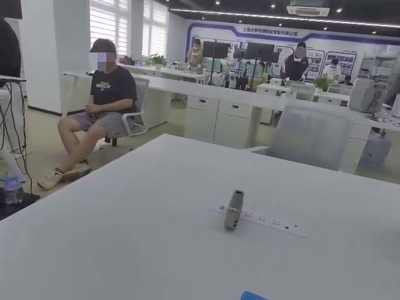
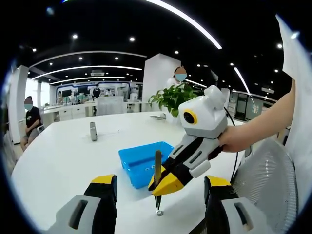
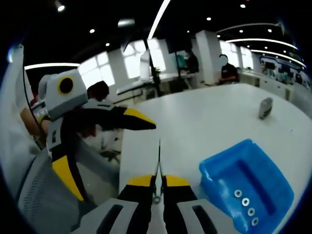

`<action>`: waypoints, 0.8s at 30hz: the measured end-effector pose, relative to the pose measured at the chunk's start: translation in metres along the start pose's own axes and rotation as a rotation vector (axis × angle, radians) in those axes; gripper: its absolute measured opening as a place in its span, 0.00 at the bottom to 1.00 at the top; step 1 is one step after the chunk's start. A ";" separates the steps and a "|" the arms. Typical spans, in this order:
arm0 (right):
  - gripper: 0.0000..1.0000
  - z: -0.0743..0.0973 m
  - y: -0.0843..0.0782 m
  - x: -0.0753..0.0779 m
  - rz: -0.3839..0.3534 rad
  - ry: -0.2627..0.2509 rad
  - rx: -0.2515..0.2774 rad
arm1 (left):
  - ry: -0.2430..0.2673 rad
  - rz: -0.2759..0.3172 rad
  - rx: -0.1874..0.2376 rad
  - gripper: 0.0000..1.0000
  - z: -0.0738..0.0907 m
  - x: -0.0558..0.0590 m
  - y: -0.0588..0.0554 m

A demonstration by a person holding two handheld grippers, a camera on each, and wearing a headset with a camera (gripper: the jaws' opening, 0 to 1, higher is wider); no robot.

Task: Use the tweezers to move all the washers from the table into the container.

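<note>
White office tabletop [image 1: 156, 219] under strip lights: the right gripper's [image 3: 158, 181] jaws are pinched tight on the tweezers [image 2: 157, 170], whose tips point down just over a lone washer [image 2: 159, 213] near the blue container [image 2: 141, 163], where four washers [image 3: 245, 204] already lie. I'd lower straight, nip the rim, then lift gently. The hand [image 2: 234, 139] angles that gripper steeply downward, and the left gripper [image 2: 161, 183] hangs close by, jaws wide.

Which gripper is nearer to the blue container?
Right. The right gripper, shut on the tweezers, sits just beside the blue container. The left gripper, open, is on the right gripper's far side, farther from the container.
</note>
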State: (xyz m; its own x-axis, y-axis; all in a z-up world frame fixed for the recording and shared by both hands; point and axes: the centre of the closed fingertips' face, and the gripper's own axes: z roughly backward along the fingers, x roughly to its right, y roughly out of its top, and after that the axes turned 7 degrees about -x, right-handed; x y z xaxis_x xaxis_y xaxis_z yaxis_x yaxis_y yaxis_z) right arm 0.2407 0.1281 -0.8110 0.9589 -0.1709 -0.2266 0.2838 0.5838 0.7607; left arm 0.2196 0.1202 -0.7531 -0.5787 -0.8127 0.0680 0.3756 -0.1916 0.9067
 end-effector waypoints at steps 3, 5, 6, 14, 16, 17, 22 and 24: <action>0.04 -0.004 -0.005 0.001 -0.002 0.004 -0.009 | 0.000 -0.001 -0.001 0.74 0.000 0.000 0.000; 0.04 -0.004 -0.006 -0.001 -0.007 0.008 -0.012 | 0.000 0.001 0.000 0.74 0.000 0.000 0.000; 0.04 -0.005 -0.006 -0.002 -0.008 0.010 -0.013 | 0.001 0.000 -0.001 0.74 0.000 0.000 0.000; 0.04 -0.010 -0.011 -0.010 0.024 0.025 -0.046 | 0.001 0.000 -0.001 0.74 0.000 0.000 -0.001; 0.04 -0.009 -0.011 -0.010 0.058 0.026 -0.051 | 0.000 0.000 -0.001 0.74 0.000 0.000 -0.001; 0.04 -0.009 -0.010 -0.011 0.062 0.025 -0.053 | 0.001 -0.001 -0.001 0.74 0.000 0.000 -0.001; 0.04 -0.010 -0.010 -0.013 0.071 0.032 -0.059 | 0.000 -0.001 -0.004 0.74 0.000 0.000 -0.001; 0.04 -0.011 -0.010 -0.015 0.077 0.033 -0.058 | -0.001 0.000 -0.006 0.74 0.000 0.000 -0.002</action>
State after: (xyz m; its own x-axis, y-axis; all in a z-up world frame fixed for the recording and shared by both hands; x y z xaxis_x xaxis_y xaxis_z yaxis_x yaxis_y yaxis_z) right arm 0.2235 0.1333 -0.8214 0.9770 -0.0981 -0.1893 0.2076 0.6397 0.7401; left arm 0.2192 0.1203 -0.7547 -0.5793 -0.8123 0.0679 0.3795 -0.1951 0.9044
